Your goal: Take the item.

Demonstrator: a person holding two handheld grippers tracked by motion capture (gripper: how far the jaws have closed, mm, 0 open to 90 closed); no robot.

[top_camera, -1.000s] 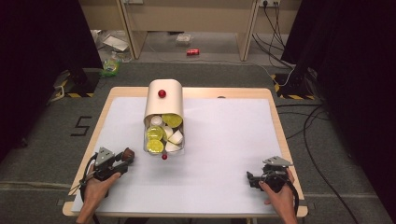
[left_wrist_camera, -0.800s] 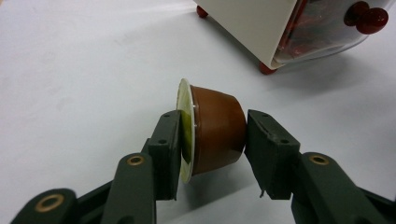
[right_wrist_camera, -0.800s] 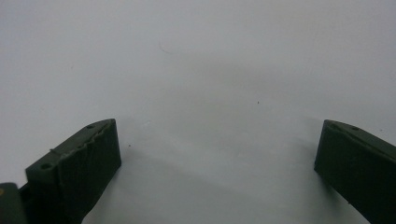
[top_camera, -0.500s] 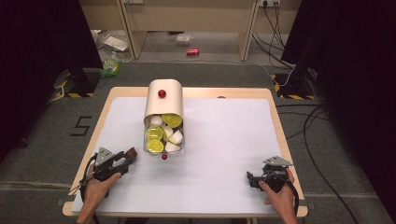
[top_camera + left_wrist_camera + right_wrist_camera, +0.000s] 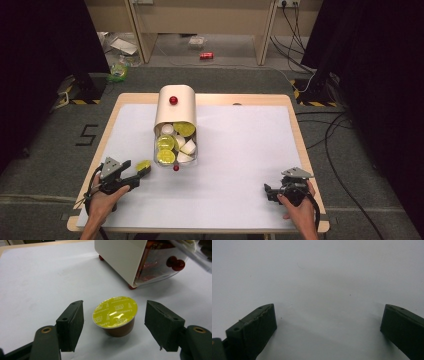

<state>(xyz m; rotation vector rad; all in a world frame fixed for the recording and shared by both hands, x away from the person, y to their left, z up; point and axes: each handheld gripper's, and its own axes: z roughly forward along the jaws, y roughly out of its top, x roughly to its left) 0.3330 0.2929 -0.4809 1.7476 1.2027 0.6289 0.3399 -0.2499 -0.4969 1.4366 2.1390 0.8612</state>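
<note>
Left claw (image 5: 113, 322) has just opened, level, straddling the untouched capsule (image 5: 115, 315).

A staged recording room or lab: a wood-edged table (image 5: 295, 130) under a white sheet stands on grey carpet, flanked by black curtains (image 5: 40, 60). Hazard-striped tape (image 5: 310, 98) marks the floor, loose cables (image 5: 335, 145) trail across it (litter (image 5: 206, 55) lies beyond).

White table cover (image 5: 240, 150) over wooden tabletop (image 5: 295, 125); red can (image 5: 206, 55) on grey floor (image 5: 225, 77) beyond table; green wrapper (image 5: 118, 71) at left; black cables (image 5: 335, 135) at right; painted "5" (image 5: 88, 135) beside table.
</note>
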